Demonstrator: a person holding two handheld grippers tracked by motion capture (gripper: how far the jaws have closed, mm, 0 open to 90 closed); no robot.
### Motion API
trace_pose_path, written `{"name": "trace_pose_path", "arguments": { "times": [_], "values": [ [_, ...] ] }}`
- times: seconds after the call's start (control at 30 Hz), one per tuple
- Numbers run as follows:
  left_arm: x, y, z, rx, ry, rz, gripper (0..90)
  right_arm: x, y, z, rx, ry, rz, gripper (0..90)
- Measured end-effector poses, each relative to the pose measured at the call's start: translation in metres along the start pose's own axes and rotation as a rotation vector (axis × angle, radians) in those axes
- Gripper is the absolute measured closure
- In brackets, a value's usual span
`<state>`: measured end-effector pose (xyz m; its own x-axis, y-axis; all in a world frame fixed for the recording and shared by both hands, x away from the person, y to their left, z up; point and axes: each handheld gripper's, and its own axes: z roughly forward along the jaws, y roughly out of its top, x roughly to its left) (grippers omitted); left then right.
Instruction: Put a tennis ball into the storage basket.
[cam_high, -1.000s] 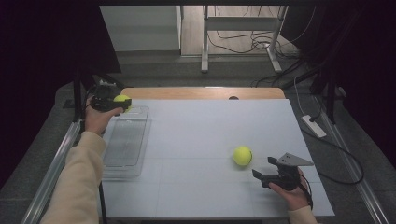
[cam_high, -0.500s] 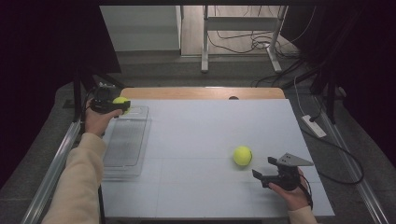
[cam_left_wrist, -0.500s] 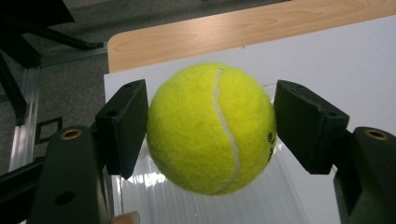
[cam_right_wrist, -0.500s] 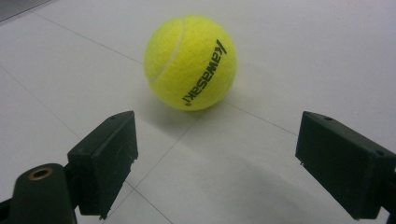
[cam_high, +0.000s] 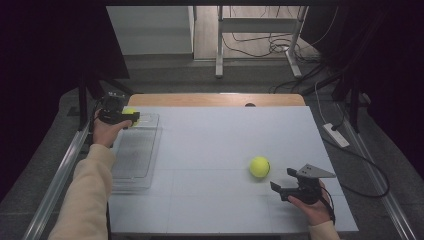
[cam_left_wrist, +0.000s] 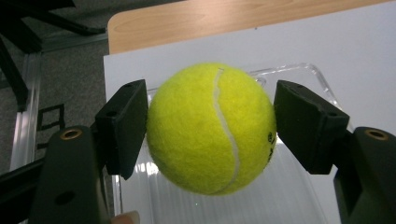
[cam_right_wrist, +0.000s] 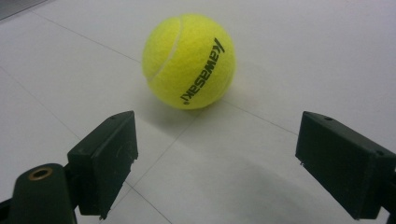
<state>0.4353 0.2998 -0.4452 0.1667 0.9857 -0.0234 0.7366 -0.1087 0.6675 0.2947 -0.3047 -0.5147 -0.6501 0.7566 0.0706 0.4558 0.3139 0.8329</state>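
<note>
My left gripper (cam_left_wrist: 210, 135) is clamped on a tennis ball (cam_left_wrist: 212, 128), pads on opposite sides, held above the far end of the clear tray (cam_high: 136, 155) at the desk's (cam_high: 215, 150) left edge. My right gripper (cam_right_wrist: 229, 163) stands wide with nothing in it, aimed at the second ball (cam_right_wrist: 189, 60), which sits on the desk toward the near right corner, just ahead of the jaws. Risks: released from this height, the held ball could bounce on the ribbed tray floor and hop the low rim. On the right, one pad arriving first would nudge the loose ball and send it rolling off toward the desk edge.
</note>
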Motion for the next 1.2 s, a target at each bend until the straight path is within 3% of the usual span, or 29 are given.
{"name": "trace_pose_path", "arguments": {
  "times": [0.1, 0.3, 0.7, 1.07, 1.13, 1.2],
  "values": [
    [0.002, -0.004, 0.006, 0.019, 0.004, -0.016, 29.2, 0.000, 0.000, 0.000, 0.001, -0.001, 0.002, 12.5],
    [0.002, -0.009, 0.015, 0.052, 0.011, -0.002, 29.1, 0.000, 0.000, 0.000, 0.004, -0.001, -0.001, 12.5],
    [0.003, -0.013, 0.019, 0.071, 0.023, -0.001, 28.9, 0.000, -0.001, 0.000, 0.004, -0.001, 0.000, 12.5],
    [0.003, -0.012, 0.016, 0.041, 0.033, -0.017, 30.0, -0.001, -0.001, 0.000, 0.003, -0.001, 0.000, 12.4],
    [0.004, -0.011, 0.012, 0.008, 0.019, -0.034, 27.2, 0.000, -0.001, 0.000, 0.003, -0.001, 0.000, 12.4],
    [0.003, -0.010, 0.010, 0.006, 0.026, -0.024, 21.0, 0.000, 0.000, 0.000, 0.003, -0.001, -0.001, 12.4]
  ]
}}
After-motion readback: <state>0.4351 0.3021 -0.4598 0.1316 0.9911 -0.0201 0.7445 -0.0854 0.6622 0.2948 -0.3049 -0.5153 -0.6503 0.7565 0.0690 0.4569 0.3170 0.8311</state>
